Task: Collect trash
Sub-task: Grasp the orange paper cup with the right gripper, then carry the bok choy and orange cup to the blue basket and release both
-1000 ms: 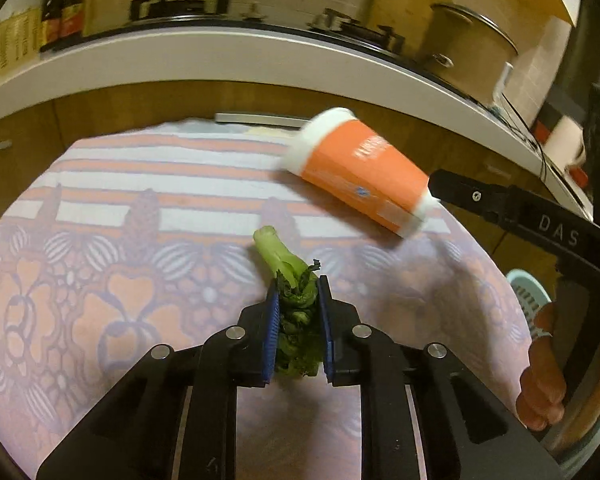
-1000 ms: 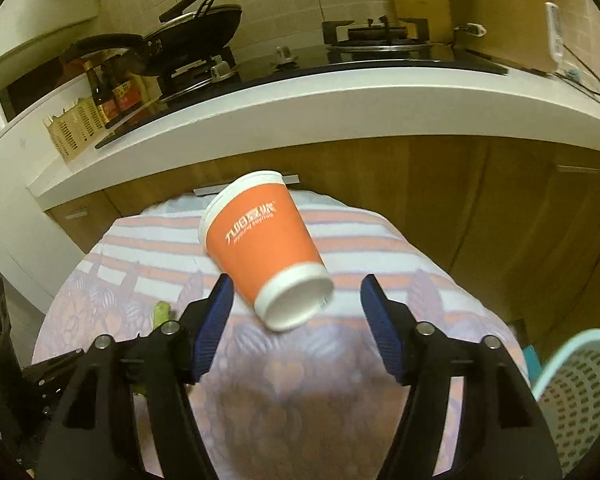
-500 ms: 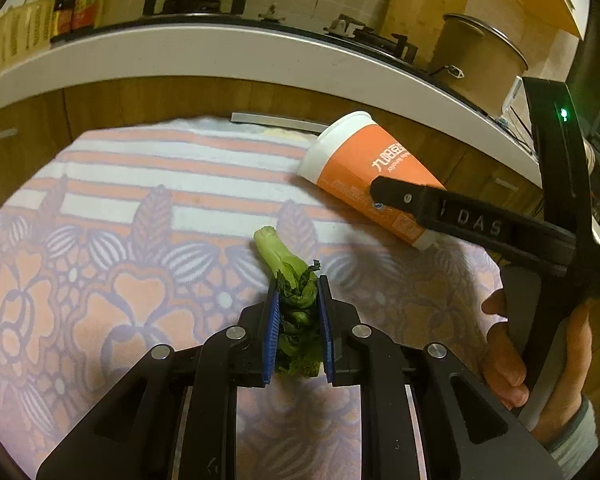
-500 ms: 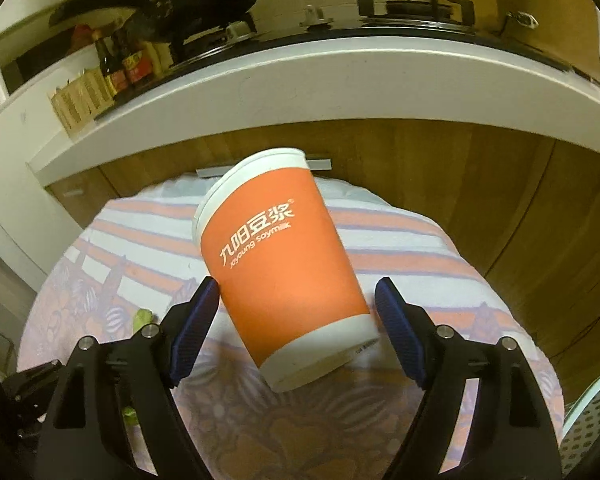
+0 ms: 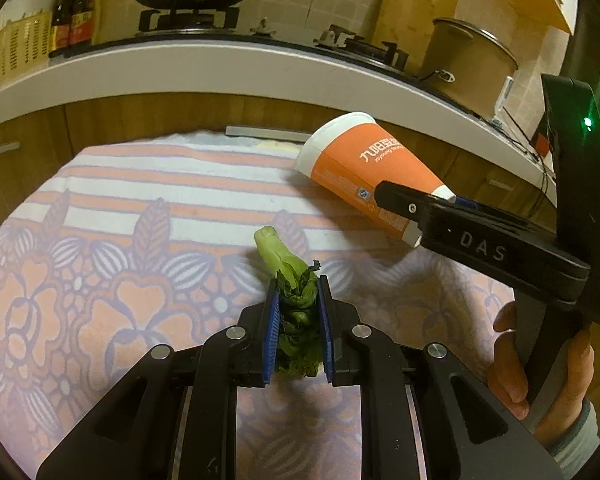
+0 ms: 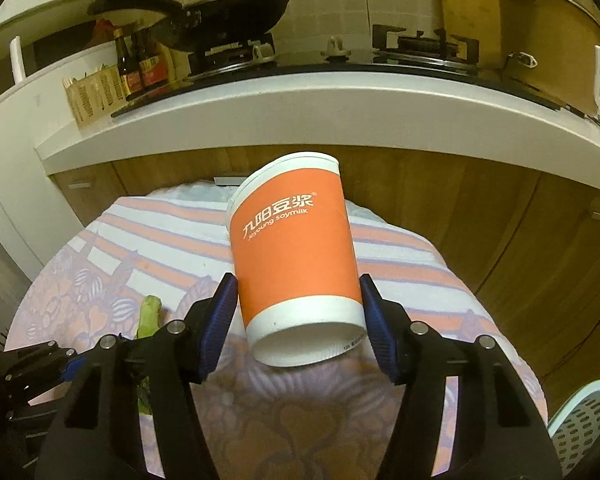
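Orange paper cup (image 6: pixel 296 256) lies on its side on a flower-patterned cloth (image 5: pixel 100 280) covering a small table, its white base toward the right gripper (image 6: pixel 298 320) and its open mouth pointing away toward the kitchen counter (image 6: pixel 340 120). The cup's long axis runs almost straight along the gripper's line of reach, so the 2 blue pads (image 6: pixel 220 320) flank its lower body, 1 on each side. The jaws stand spread; whether the pads already touch the cup wall cannot be told, though they sit just beside it. The right gripper is plainly the nearer of the 2 to the cup, and closing squarely across that narrow base end looks like the move on which the pickup turns.

To its left, the left gripper (image 5: pixel 298 332) is clamped on a wilted green vegetable stalk (image 5: pixel 288 280), the pale cut stem jutting forward past the fingertips and the leafy end pinched between the pads, over the cloth. A white perforated basket (image 6: pixel 580 412) shows at the lower right edge of the right wrist view, well apart from the cup and probably the destination for both scraps.
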The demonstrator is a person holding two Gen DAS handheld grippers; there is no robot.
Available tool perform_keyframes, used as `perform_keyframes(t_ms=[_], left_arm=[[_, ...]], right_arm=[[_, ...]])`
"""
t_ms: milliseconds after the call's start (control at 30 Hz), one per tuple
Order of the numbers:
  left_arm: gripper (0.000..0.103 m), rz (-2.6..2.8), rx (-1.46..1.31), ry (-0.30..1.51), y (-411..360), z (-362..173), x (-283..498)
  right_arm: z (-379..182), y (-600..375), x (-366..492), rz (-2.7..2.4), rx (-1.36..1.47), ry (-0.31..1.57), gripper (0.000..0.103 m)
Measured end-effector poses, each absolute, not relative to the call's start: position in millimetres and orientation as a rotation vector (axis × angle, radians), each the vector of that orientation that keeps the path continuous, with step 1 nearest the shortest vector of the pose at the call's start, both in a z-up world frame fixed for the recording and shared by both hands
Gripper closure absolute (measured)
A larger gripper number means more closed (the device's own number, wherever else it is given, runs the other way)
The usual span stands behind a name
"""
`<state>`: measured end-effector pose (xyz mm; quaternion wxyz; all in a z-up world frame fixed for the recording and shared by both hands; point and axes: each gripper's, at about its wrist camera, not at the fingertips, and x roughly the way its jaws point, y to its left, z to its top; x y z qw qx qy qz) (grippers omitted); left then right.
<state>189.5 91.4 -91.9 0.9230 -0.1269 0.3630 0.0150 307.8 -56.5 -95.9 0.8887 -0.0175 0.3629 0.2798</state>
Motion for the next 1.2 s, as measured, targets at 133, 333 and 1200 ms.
perform_keyframes(t_ms=[133, 333, 1200], left_arm=[[0.087, -0.001, -0.267, 0.727, 86, -86, 184], [0.087, -0.083, -0.265, 0.698, 64, -70, 175], [0.087, -0.46, -0.142, 0.633, -110, -11, 146]], right_arm=[[-89, -71, 292, 0.574, -0.02, 0.741, 0.046], [-62, -109, 262, 0.549, 0.016, 0.677, 0.046], [-17, -317, 138, 0.203, 0.123, 0.508, 0.046]])
